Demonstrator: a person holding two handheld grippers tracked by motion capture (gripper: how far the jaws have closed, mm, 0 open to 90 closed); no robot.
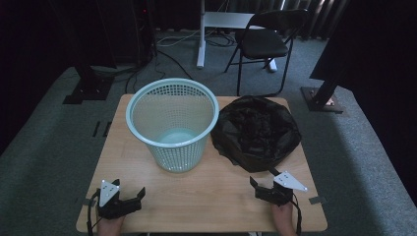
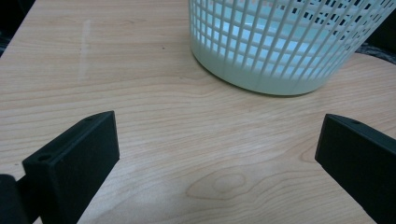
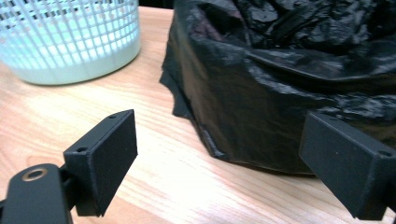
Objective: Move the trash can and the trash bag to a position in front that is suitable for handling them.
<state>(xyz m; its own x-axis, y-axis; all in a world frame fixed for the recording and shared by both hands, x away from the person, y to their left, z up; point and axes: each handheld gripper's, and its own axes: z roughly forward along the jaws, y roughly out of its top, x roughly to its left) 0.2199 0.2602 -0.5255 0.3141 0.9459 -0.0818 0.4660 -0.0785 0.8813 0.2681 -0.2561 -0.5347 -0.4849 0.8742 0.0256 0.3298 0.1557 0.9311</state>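
A pale green mesh basket (image 1: 172, 123) stands upright on the wooden table (image 1: 216, 196), left of centre. Beside it on the right lies a crumpled black plastic bag (image 1: 258, 132), apparently just touching the basket. My left gripper (image 1: 129, 188) rests near the front left corner, open and holding nothing. In the left gripper view its jaws (image 2: 217, 144) stand wide apart over bare wood, with the basket (image 2: 280, 42) ahead. My right gripper (image 1: 261, 178) sits near the front right, open, just short of the bag. The right gripper view has the bag (image 3: 289, 93) close ahead of the parted jaws (image 3: 224, 149) and the basket (image 3: 70, 42) at upper left.
A black folding chair (image 1: 263, 42) and a white desk leg (image 1: 200, 34) stand on the grey carpet beyond the table. Dark stand bases sit at the far left (image 1: 88, 86) and far right (image 1: 322, 96). Bare wood runs along the table's front edge between my grippers.
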